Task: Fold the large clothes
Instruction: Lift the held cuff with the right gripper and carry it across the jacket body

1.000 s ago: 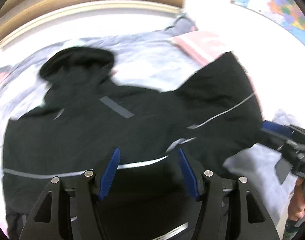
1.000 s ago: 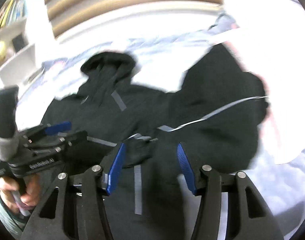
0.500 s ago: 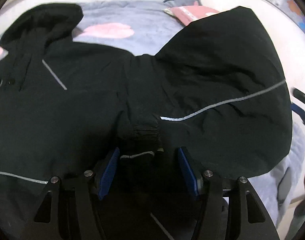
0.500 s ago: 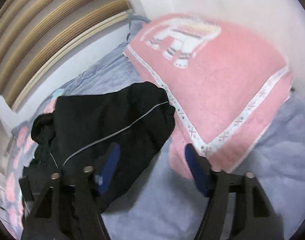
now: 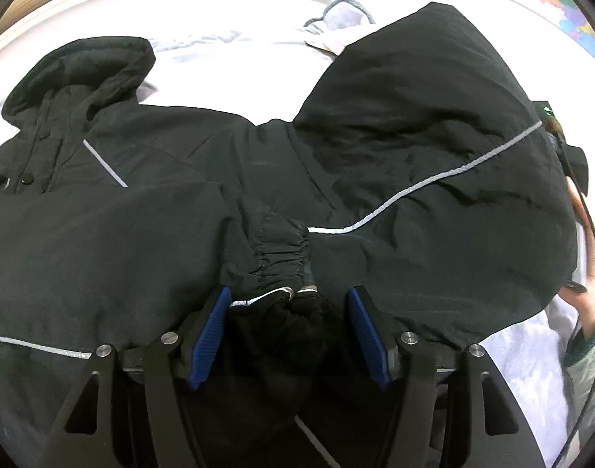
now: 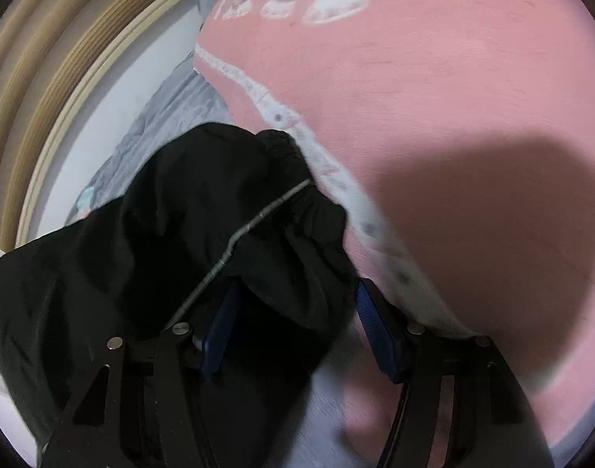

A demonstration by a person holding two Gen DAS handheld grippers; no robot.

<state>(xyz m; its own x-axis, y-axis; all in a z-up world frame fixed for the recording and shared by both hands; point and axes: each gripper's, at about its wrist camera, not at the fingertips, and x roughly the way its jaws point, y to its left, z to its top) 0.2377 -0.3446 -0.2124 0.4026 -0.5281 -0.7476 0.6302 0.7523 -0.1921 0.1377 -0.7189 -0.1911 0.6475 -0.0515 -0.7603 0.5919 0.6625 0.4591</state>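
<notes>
Left wrist view: a large black jacket [image 5: 149,241] of matte, slightly crinkled padded cloth lies spread on a bed covered by a pale grey-blue sheet [image 5: 235,45]. Its hood [image 5: 79,74] points up and left, thin silver reflective piping [image 5: 445,179] curves across the puffy folded-over section at right, and a row of snaps runs below the hood. A gathered, elasticated cuff [image 5: 282,251] bunches just ahead of the left tool [image 5: 291,327], whose ribbed blue pads [image 5: 209,335] stand spread, with dark cuff fabric lying between them; the left pad looks to touch the cloth, the right pad stands clear. A hand [image 5: 588,296] shows at the right edge.

In the right wrist view, a sleeve end of the same jacket, with ruched elastic hem [image 6: 297,179], lies against a pink fleecy blanket [image 6: 453,97] with a white patterned border. The right tool [image 6: 295,323] has just been closing, its pads [image 6: 375,331] still apart with sleeve fabric between them, not yet pinched.
</notes>
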